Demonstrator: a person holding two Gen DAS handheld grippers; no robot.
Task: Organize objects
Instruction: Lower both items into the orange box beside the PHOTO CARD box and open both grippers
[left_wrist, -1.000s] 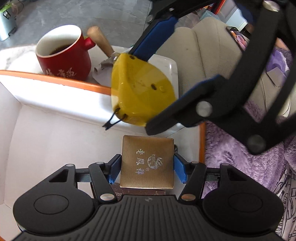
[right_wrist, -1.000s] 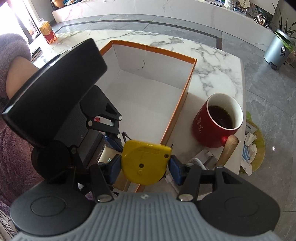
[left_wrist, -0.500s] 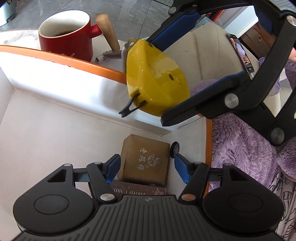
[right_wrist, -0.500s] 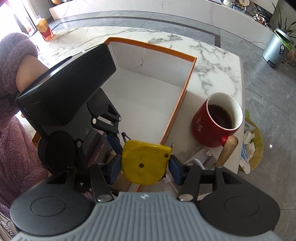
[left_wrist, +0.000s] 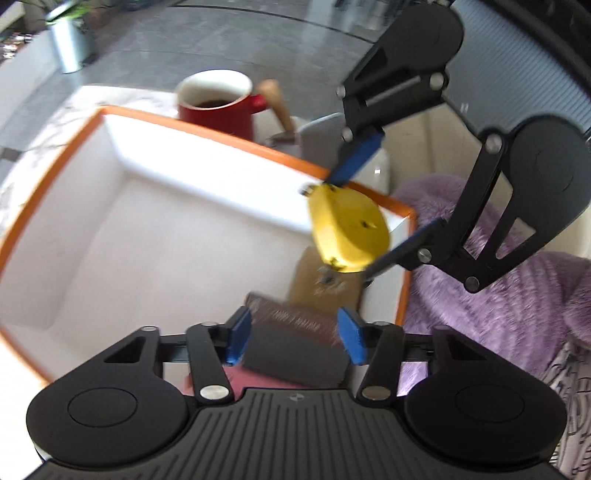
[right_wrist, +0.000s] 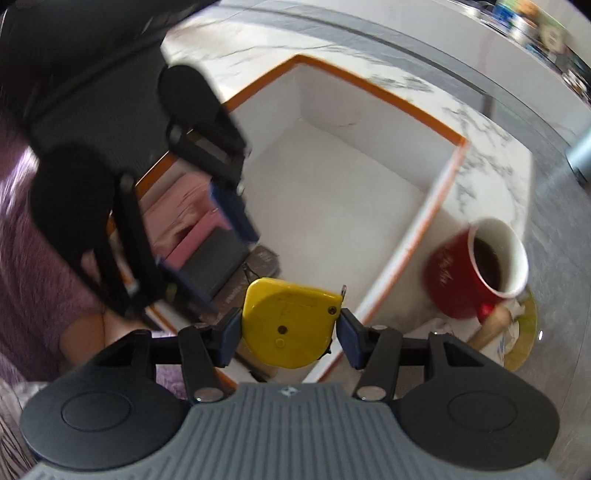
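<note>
My right gripper is shut on a yellow tape measure, which hangs over the near corner of the white box with an orange rim. In the left wrist view the tape measure floats above a gold box lying in that corner. My left gripper hovers above a dark flat box beside the gold one. Its jaws are closing and its pads press on nothing. The right wrist view shows the left gripper over the same corner, blurred.
A red mug of dark drink stands on the marble table just outside the box, with a wooden handle next to it. A pink item lies in the box. A purple fleece sleeve is at the right.
My left gripper let go of the gold box, drew back and up, and its jaws narrowed. The right gripper rolled and carried the tape measure in over the box's corner.
</note>
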